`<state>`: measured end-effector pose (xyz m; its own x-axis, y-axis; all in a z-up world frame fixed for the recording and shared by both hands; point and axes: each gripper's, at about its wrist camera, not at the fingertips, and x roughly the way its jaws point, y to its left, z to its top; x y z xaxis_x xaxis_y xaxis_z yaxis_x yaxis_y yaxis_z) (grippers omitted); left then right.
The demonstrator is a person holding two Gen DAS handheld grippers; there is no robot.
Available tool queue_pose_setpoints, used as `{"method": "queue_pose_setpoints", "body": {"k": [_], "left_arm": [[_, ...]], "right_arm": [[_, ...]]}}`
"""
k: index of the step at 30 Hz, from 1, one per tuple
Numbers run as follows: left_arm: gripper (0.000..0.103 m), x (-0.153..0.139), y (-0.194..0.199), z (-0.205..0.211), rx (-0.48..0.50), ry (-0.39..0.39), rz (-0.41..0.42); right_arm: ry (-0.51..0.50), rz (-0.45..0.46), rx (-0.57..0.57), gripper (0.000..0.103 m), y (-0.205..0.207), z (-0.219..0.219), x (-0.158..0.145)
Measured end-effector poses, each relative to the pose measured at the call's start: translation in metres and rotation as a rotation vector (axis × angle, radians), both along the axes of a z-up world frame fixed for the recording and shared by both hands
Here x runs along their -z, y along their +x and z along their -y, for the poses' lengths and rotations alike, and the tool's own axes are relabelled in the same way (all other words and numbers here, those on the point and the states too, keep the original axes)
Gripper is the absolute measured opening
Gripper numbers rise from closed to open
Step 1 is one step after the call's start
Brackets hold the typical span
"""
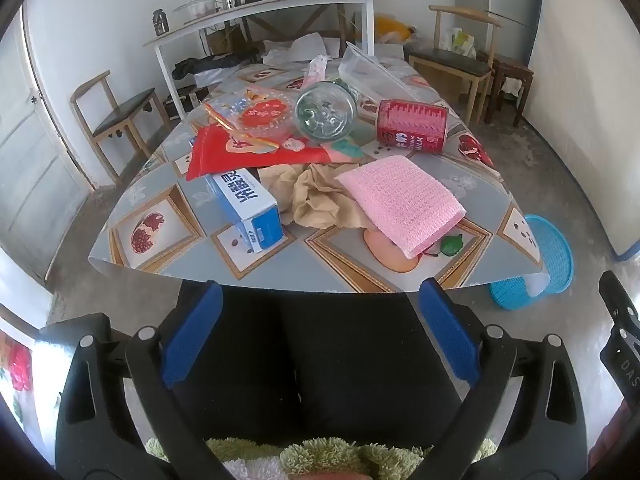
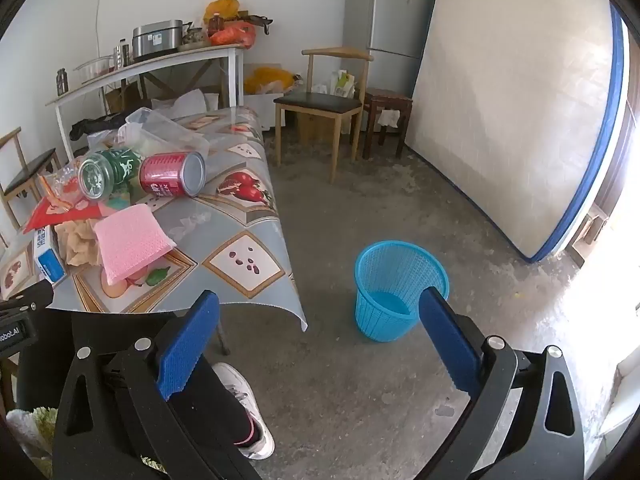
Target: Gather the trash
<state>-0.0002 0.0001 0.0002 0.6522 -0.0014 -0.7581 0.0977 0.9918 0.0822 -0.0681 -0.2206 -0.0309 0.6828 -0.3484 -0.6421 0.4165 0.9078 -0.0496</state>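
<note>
Both grippers hang short of the table with their blue pads spread wide and nothing between them: the left gripper (image 1: 320, 328) over the person's dark-trousered lap, the right gripper (image 2: 320, 344) over bare concrete floor. Trash is heaped on the fruit-patterned tablecloth (image 1: 304, 252): a pink knitted cloth (image 1: 400, 204) lying on crumpled brown paper (image 1: 316, 200), a blue-and-white carton (image 1: 248, 208) just beside them, a red packet (image 1: 248, 152) behind, then a clear glass jar on its side (image 1: 326, 110) and a red drink can on its side (image 1: 412, 126). An empty blue mesh wastebasket (image 2: 400, 284) stands on the floor near the table's right corner. Likely risks: jar and can both lie on their sides and could roll off the edge if nudged; the glass would probably break on concrete. Pinching the paper may drag the cloth along too.
</note>
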Motion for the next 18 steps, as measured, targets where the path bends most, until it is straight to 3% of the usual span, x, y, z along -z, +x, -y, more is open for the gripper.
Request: {"method": "queue_pose_setpoints", "body": {"k": [18], "left_arm": [[0.095,0.0009,-0.0034,0.0079,0.011,0.008,-0.002]], "right_arm": [[0.003,0.005,0.000,0.097,-0.0016,0.0007,-0.0002]]}}
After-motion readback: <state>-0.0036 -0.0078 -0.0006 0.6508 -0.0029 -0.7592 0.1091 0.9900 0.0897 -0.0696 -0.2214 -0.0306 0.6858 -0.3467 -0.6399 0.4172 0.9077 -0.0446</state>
